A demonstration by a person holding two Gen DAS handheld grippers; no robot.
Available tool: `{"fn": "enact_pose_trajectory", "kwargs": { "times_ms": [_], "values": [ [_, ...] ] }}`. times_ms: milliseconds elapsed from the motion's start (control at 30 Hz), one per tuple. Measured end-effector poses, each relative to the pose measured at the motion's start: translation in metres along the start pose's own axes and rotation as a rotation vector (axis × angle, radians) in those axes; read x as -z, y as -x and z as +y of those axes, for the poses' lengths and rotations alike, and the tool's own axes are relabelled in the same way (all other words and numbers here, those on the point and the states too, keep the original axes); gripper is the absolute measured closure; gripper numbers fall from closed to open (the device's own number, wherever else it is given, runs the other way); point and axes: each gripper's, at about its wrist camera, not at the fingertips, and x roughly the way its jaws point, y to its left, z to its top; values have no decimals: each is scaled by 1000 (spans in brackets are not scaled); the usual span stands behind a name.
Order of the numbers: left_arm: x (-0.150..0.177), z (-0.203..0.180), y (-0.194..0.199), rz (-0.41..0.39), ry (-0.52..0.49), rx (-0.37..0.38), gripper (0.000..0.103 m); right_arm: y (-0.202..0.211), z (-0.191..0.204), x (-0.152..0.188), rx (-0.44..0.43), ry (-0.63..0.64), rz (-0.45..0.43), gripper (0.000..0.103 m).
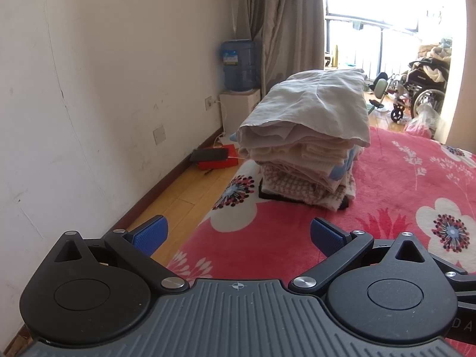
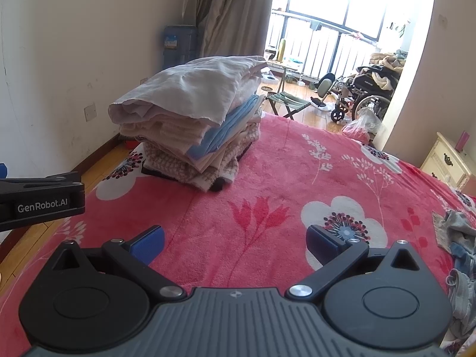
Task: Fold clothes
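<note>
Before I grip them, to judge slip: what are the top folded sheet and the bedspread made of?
Top folded sheet: thin, matte, woven cotton or linen, judging by crisp creases. Bedspread: plush fleece, apparently synthetic, with fuzzy nap.

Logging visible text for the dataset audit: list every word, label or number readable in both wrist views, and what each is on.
"GenRobot.AI": white print on the black body of the left gripper, at the right wrist view's left edge.
"DA": partial letters, cut off, on the black part at the left wrist view's right edge.
Water jug label: blurred, unreadable.
Wheelchair backrest lettering: too small to read.
</note>
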Motion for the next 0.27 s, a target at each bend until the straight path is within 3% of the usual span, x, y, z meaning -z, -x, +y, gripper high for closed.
{"fn": "enact_pose_trajectory", "kwargs": {
  "times_ms": [267],
  "values": [
    [1, 1, 0, 0, 1, 0, 0, 0, 0, 0, 0, -1, 2, 0]
  ]
}}
